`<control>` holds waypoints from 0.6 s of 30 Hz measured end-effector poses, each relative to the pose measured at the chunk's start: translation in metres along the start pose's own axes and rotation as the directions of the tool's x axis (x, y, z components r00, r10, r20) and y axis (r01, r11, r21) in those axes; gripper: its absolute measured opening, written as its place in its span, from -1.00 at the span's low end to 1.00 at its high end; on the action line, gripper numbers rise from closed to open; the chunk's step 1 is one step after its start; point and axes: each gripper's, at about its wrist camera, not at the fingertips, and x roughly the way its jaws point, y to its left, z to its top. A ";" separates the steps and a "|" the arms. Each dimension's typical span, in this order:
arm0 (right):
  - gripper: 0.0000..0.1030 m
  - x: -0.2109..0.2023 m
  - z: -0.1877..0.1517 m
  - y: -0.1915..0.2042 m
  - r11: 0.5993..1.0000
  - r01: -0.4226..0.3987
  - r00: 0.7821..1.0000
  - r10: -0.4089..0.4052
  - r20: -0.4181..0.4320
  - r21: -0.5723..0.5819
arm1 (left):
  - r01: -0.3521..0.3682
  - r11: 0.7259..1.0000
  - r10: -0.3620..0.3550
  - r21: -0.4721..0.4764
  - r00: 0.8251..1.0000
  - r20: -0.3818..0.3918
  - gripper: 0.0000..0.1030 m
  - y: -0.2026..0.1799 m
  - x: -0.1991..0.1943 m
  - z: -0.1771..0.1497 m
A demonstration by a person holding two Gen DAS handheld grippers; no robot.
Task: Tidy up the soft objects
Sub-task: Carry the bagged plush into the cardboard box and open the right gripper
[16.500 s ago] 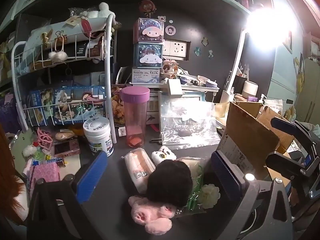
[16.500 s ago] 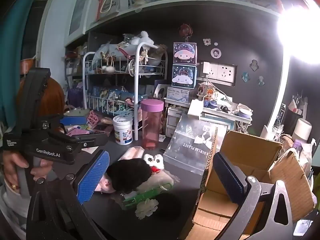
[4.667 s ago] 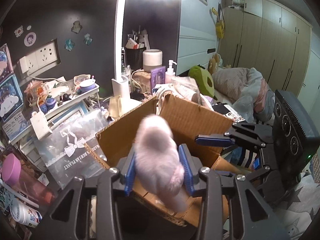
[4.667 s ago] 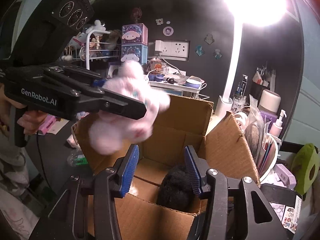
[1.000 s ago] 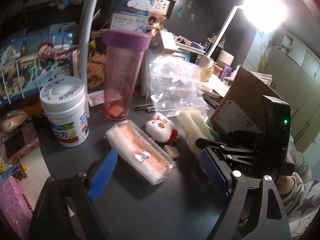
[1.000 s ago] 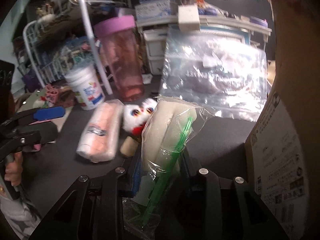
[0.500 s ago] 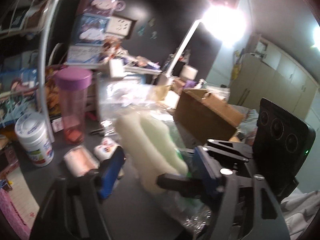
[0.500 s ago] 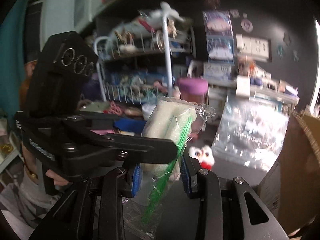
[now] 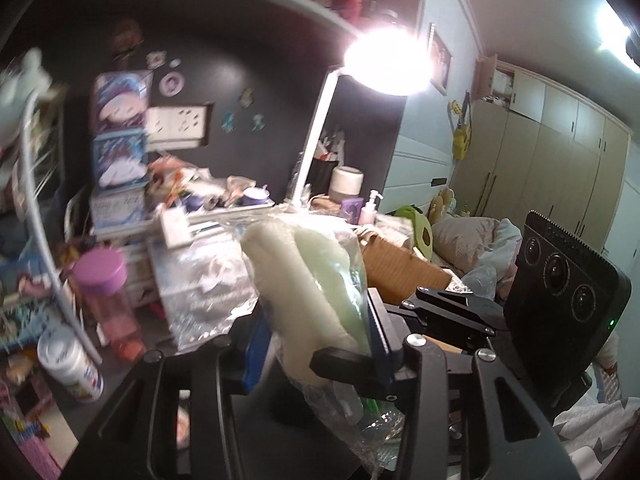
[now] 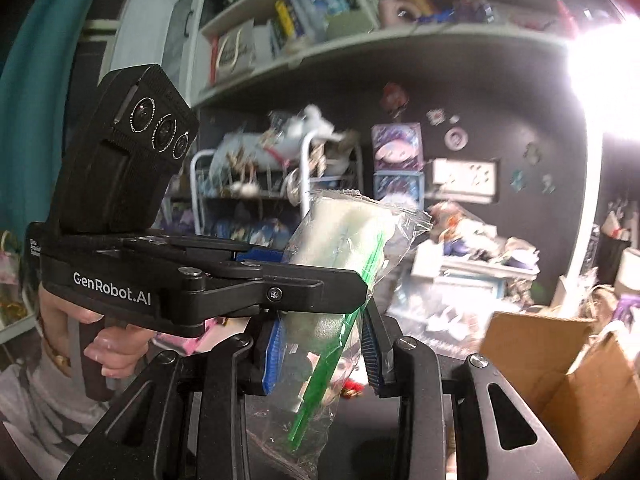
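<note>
Foam roll (image 10: 340, 248) in its clear wrapper stands nearly upright in the air, long axis running from six toward twelve o'clock, with both tools clamped on it: the right gripper (image 10: 324, 350) pinches its lower part and the left gripper (image 9: 316, 340) closes across it from the nine o'clock side. Judging by the right view, the cardboard box (image 10: 560, 364) lies at four o'clock, nearer the right hand's side.
</note>
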 end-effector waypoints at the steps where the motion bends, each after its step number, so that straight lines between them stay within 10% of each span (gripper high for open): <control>1: -0.44 -0.006 0.002 -0.005 1.000 0.011 1.000 -0.011 0.012 0.005 | 0.002 1.000 -0.002 0.011 1.000 -0.001 -0.21 -0.007 0.005 0.005; 18: -0.44 -0.045 -0.023 -0.116 0.972 0.160 0.985 -0.145 -0.094 0.172 | 0.082 0.991 -0.059 0.102 0.976 -0.211 -0.21 -0.069 0.137 0.034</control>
